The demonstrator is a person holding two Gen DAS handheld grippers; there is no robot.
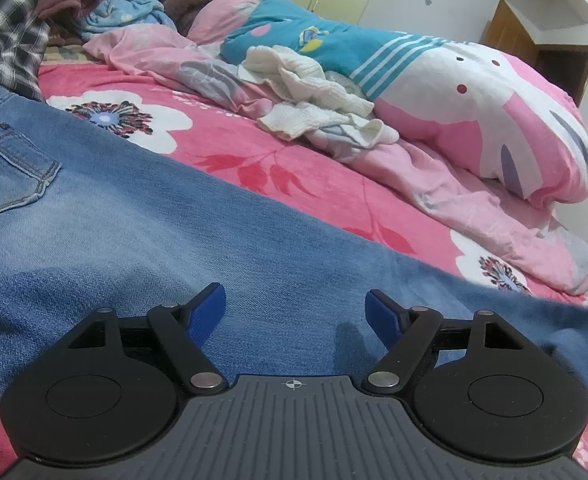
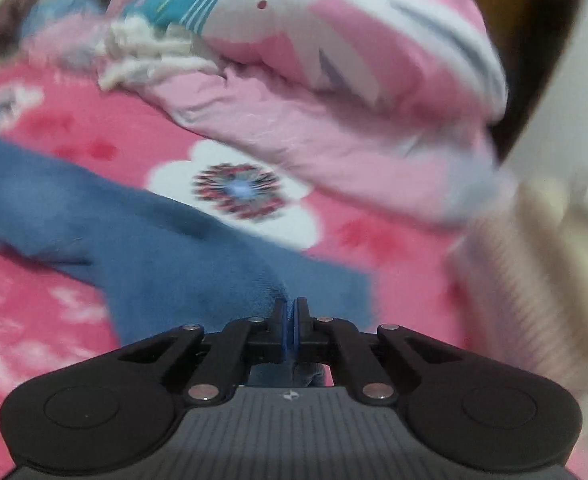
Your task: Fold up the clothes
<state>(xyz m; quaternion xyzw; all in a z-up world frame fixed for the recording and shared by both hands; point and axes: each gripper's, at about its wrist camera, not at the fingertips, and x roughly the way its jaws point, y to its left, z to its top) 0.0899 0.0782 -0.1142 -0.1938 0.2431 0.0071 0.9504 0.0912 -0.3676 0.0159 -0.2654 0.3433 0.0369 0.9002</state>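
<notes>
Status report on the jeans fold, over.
Left claw open over jeans, gripping nothing. Right claw shut on jeans leg end. Cream knit and quilt heaped beyond, clear of jeans.

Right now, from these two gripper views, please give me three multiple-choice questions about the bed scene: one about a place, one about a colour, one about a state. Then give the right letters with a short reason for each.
1. Where do the jeans lie?
A. spread on the pink blanket
B. hanging on the door
C. on the floor

2. What colour is the crumpled knit garment beside the pillow?
A. black
B. cream white
C. green

3. How does the left gripper stand?
A. shut on the jeans
B. shut on nothing
C. open above the jeans

Answers:
1 A: the denim lies flat across the flowered blanket.
2 B: the knit cloth shows pale cream against the pink bedding.
3 C: its blue pads stand wide apart, with denim below and nothing between them.
</notes>
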